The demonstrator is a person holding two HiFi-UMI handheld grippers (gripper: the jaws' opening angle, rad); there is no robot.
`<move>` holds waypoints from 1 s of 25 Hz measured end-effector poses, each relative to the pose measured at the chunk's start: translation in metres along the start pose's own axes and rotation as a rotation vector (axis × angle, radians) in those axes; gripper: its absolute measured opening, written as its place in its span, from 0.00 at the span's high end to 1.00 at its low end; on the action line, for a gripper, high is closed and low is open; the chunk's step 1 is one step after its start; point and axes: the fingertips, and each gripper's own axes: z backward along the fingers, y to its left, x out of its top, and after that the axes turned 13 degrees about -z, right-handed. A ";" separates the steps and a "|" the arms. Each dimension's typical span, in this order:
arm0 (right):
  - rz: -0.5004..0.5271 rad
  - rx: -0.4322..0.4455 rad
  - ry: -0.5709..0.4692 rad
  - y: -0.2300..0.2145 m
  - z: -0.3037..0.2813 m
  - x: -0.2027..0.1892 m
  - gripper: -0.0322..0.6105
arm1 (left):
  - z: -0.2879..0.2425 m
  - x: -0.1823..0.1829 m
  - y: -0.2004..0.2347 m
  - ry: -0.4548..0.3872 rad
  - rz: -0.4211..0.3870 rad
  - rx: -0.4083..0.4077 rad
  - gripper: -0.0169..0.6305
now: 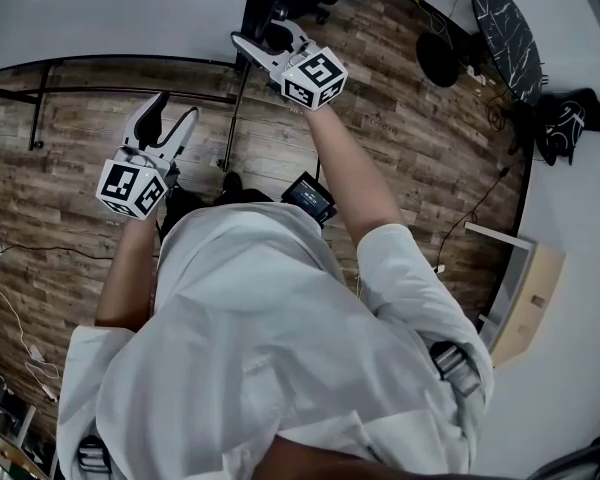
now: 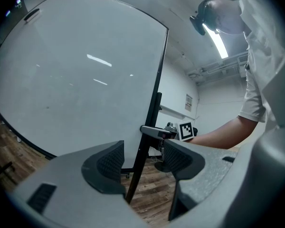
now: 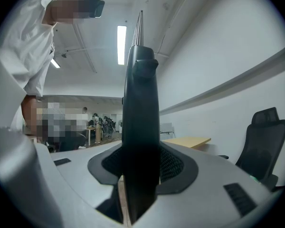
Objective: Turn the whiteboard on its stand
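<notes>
**Head view.** One whiteboard (image 1: 110, 13) stands upright before the person. Two grippers are held level toward it. The right gripper (image 1: 265, 36) is at the board's side edge, forearm stretched out. The left gripper (image 1: 176, 108) is nearer the body.

**Left gripper view.** Jaws apart, nothing between the pads. The board's black frame (image 2: 156, 109) rises beyond them. One wall notice (image 2: 188, 101), print too small to read.

**Right gripper view.** Jaws clamped on the frame, seen edge-on. One office chair (image 3: 263, 141).
</notes>
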 end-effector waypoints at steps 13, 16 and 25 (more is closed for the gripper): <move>-0.008 -0.016 -0.026 -0.008 0.028 0.001 0.69 | -0.010 -0.004 -0.013 -0.003 0.016 -0.034 0.56; -0.011 -0.019 -0.032 -0.008 0.035 0.000 0.69 | -0.008 -0.005 -0.014 -0.004 0.017 -0.032 0.56; -0.009 -0.025 -0.031 -0.008 0.048 0.002 0.69 | 0.010 0.001 -0.008 -0.012 0.013 -0.001 0.56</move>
